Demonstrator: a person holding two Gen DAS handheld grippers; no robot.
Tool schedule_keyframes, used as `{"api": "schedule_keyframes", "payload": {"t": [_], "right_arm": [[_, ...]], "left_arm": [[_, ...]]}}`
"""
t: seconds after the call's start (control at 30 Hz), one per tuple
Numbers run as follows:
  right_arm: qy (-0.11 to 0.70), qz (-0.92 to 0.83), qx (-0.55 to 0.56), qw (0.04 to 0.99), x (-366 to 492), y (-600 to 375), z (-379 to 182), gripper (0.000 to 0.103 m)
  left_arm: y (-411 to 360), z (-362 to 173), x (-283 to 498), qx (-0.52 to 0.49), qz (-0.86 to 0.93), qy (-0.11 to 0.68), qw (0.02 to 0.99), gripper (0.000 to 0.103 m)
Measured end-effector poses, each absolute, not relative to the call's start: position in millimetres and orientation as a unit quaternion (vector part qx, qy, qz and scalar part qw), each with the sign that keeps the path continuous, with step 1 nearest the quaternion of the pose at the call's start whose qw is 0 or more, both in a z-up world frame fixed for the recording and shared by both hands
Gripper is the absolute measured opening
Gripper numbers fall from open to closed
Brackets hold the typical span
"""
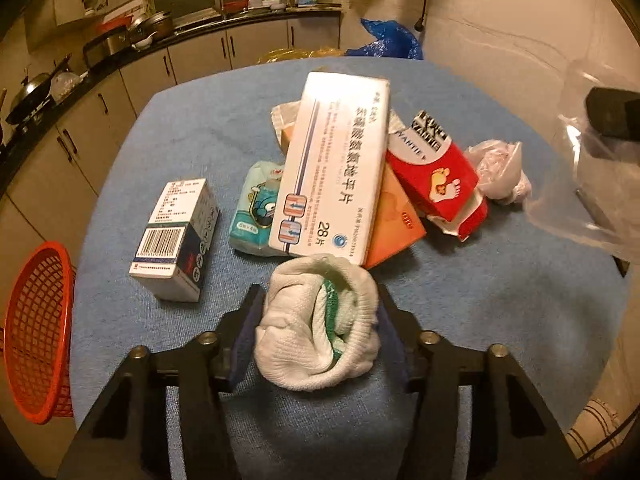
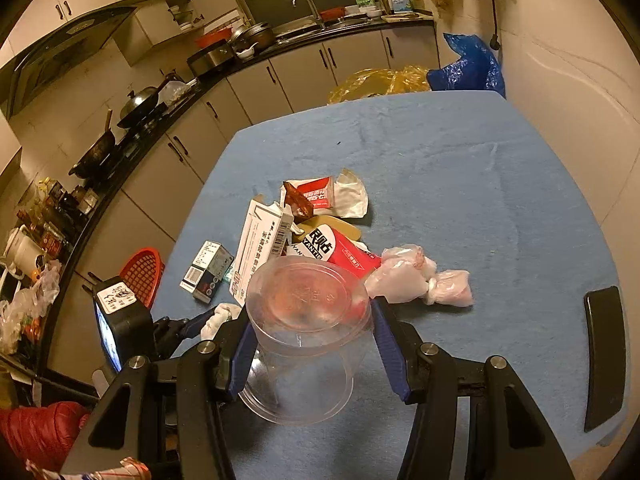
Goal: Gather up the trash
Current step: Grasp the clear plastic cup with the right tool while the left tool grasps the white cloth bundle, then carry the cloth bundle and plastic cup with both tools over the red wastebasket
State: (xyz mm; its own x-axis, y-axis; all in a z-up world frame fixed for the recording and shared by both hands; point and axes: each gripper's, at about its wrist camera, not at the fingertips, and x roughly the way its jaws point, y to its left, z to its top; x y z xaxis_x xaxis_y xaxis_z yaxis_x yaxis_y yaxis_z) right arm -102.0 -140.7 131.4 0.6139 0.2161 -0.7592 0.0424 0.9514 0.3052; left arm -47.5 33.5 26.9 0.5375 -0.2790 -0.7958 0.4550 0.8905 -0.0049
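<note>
My left gripper point(image 1: 318, 320) is clamped on a balled white cloth point(image 1: 318, 322) with a green streak in its folds, both blue pads pressed into its sides, held just above the blue tablecloth point(image 1: 440, 320). My right gripper point(image 2: 308, 344) grips a clear plastic cup point(image 2: 304, 328) lying on its side, its base turned away from me, the jaws pressed against its wall from both sides. From the left wrist view, at about ten o'clock of the cloth a small white and dark box point(image 1: 176, 240) with a barcode stands on the table by itself. Straight ahead at twelve o'clock starts the trash heap: a long white medicine box point(image 1: 332, 164) lies tilted on top, covering part of a light blue tissue pack point(image 1: 256, 208) at its left and an orange pack point(image 1: 394, 220) at its right. At one o'clock a red carton point(image 1: 434, 168) with a foot printed on it leans on the orange pack, and just beyond it, at two o'clock, sits a crumpled clear bag point(image 1: 500, 168). In the right wrist view, a torn white and red wrapper point(image 2: 328, 196) lies at the far side of the heap. A red mesh basket point(image 1: 38, 332) hangs off the table edge at nine o'clock. A black phone point(image 2: 604, 356) lies flat near the table's right edge at three o'clock. Farthest off, past the table, yellow and blue plastic bags point(image 2: 464, 68) bunch up before the kitchen counter point(image 2: 256, 60).
</note>
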Motion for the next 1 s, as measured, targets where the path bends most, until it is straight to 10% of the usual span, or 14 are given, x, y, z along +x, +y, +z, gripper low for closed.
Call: {"api": "schedule_keyframes", "payload": {"t": [1.0], "right_arm": [[0.425,0.089,0.116,0.894,-96,-84,144,0.059]], "left_arm": [[102,97,-67,0.038,-0.167,0.38,0.909,0.042]]}}
